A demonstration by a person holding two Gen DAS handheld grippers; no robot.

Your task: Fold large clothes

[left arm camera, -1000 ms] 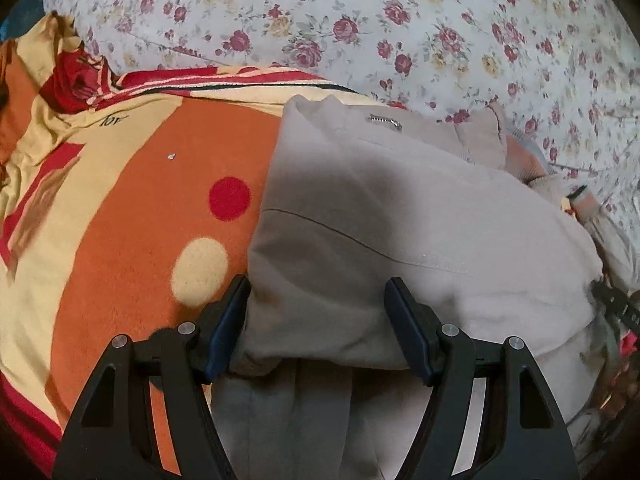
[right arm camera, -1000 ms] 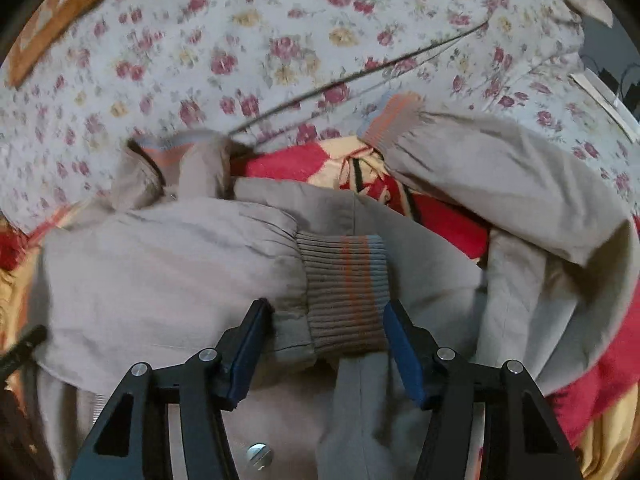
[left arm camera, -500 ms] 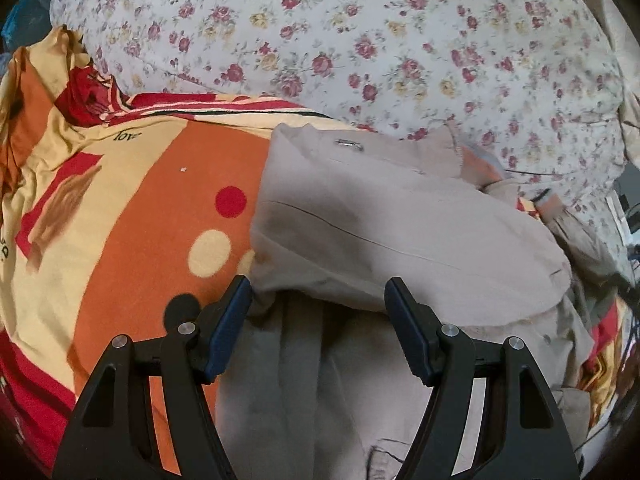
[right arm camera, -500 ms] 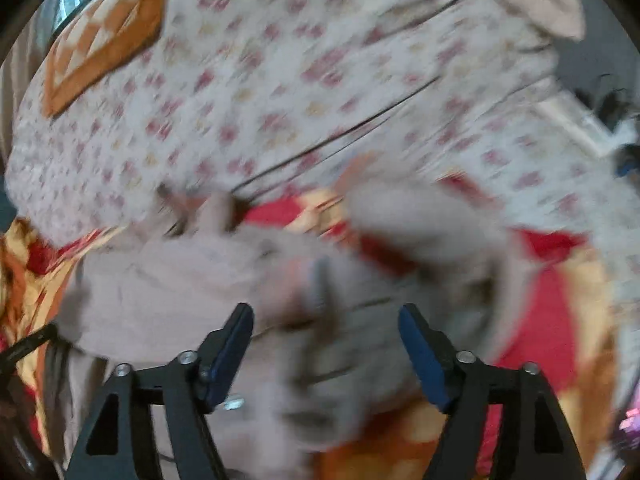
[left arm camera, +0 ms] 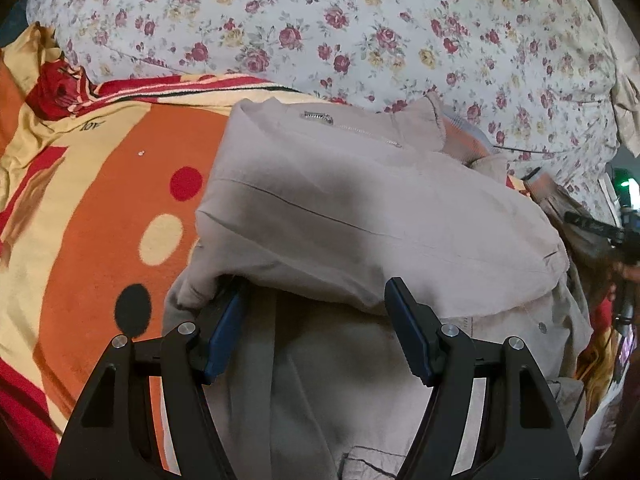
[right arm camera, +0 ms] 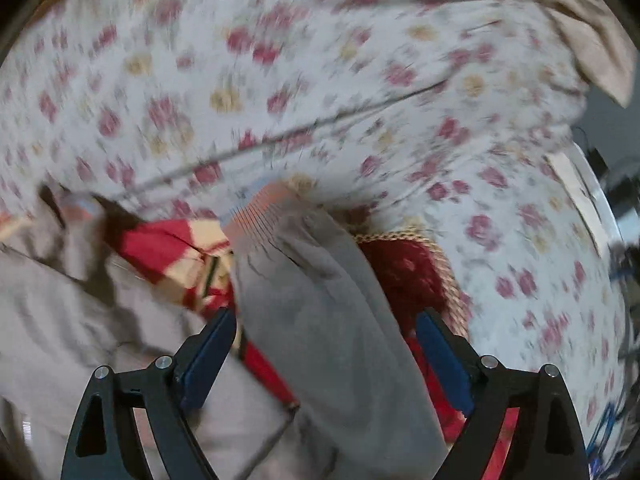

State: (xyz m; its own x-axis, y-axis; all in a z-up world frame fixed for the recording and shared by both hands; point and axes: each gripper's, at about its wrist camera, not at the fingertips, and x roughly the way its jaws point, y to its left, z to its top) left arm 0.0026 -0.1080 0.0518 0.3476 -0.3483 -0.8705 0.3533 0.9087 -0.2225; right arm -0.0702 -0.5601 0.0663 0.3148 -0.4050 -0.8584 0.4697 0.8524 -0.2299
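Beige jacket (left arm camera: pixel 360 220) folded over on the orange blanket (left arm camera: pixel 92 240), its far edge by the floral sheet (left arm camera: pixel 360 32).

Your left gripper (left arm camera: pixel 316 328) stands with jaws apart, the fold's near edge draped over the left one. Your right gripper (right arm camera: pixel 324 352) jaws are opening, straddling the sleeve (right arm camera: pixel 320 300), not pressing it.

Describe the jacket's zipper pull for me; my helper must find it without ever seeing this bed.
On the bed, find the beige jacket lying on the orange blanket. Near its far edge, toward the floral sheet, sits the zipper pull: the only shiny metal piece there.
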